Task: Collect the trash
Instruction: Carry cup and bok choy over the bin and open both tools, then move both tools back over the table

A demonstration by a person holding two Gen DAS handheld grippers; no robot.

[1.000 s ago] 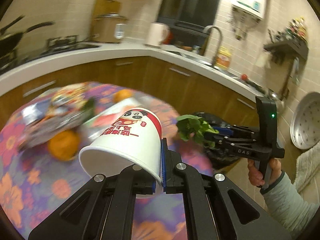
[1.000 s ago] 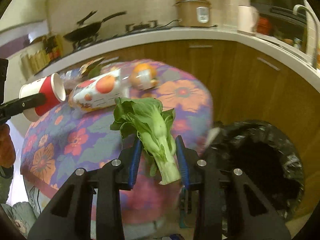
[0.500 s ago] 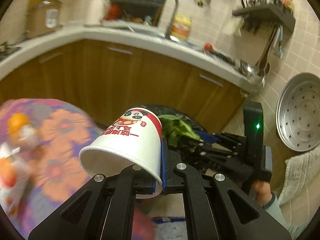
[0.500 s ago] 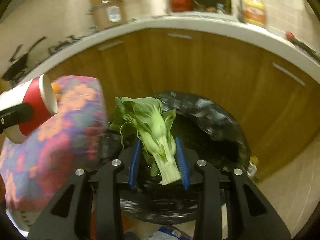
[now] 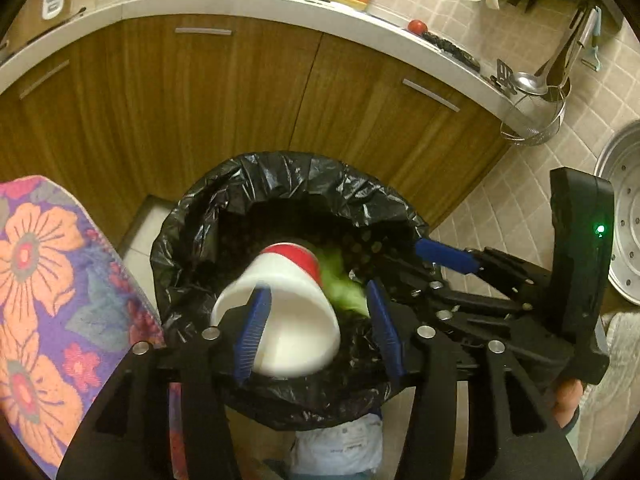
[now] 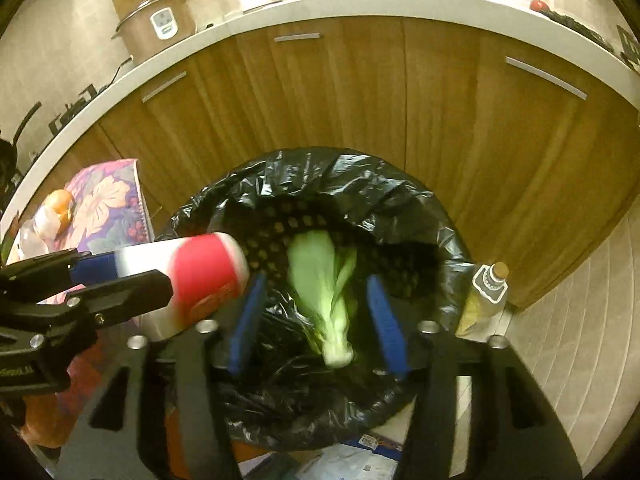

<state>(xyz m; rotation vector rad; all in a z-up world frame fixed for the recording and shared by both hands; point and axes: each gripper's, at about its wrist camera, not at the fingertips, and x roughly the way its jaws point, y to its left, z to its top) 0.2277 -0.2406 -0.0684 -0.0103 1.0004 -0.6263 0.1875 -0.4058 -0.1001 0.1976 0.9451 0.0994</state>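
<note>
Both your grippers, left and right, have just been opening; paper cup and bok choy drop free above the bin. Cup risks clipping the near rim and bouncing out.

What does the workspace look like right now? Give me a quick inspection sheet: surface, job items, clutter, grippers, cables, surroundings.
Surface: table with floral cloth beside the bin; an orange lies on it.
Job's things: paper cup and bok choy, both blurred, above the open trash bin with black liner.
Clutter: bottle on the floor by the bin; papers under it.
Grippers: left gripper jaws have just been opening, pads clear of the cup; right gripper likewise, clear of the bok choy.
Cables: nothing seen.
Surroundings: wooden cabinets, white counter, rice cooker, tiled floor.
</note>
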